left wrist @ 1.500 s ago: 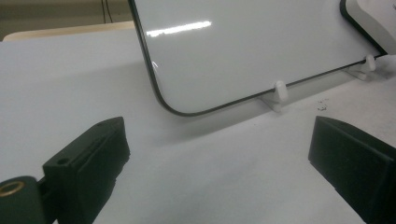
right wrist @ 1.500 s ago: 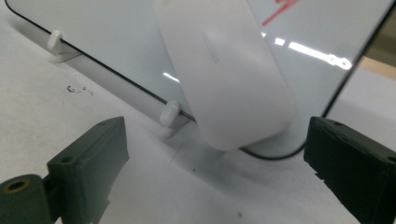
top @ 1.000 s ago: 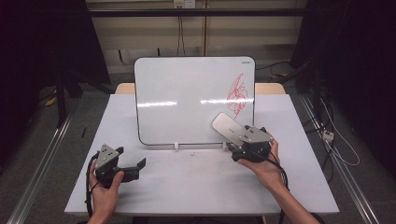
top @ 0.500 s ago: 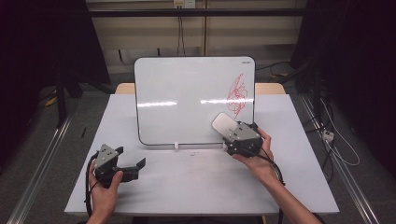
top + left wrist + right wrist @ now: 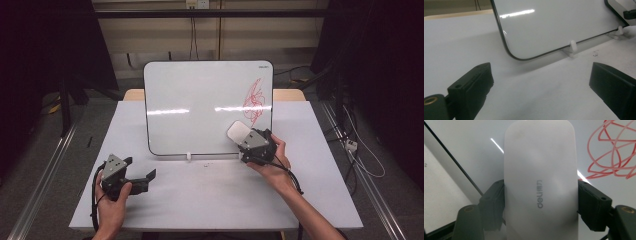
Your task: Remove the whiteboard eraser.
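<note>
A whiteboard (image 5: 200,105) stands tilted on the white table (image 5: 210,200), with a red scribble (image 5: 254,100) at its right side. My right gripper (image 5: 244,139) is shut on a white eraser (image 5: 238,132) marked "deli", at the board's lower right below the scribble. Its jaws have just been closing, with the eraser between them. In the right gripper view both pads press the eraser's (image 5: 540,170) sides, and the scribble (image 5: 614,152) lies to the upper right. My left gripper (image 5: 141,168) rests open and empty on the table at front left, its wide-apart jaws (image 5: 541,82) facing the board's (image 5: 554,22) lower corner.
Small white feet (image 5: 188,156) (image 5: 572,46) prop the board's bottom edge. A few dark specks (image 5: 595,52) lie on the table in front of it. Cables trail from both grippers toward the table's front edge. Dark floor, rails and wires surround the table.
The right gripper has slid a little left, farther along the eraser, and its jaws have closed onto it. The left gripper and the board have not moved.
</note>
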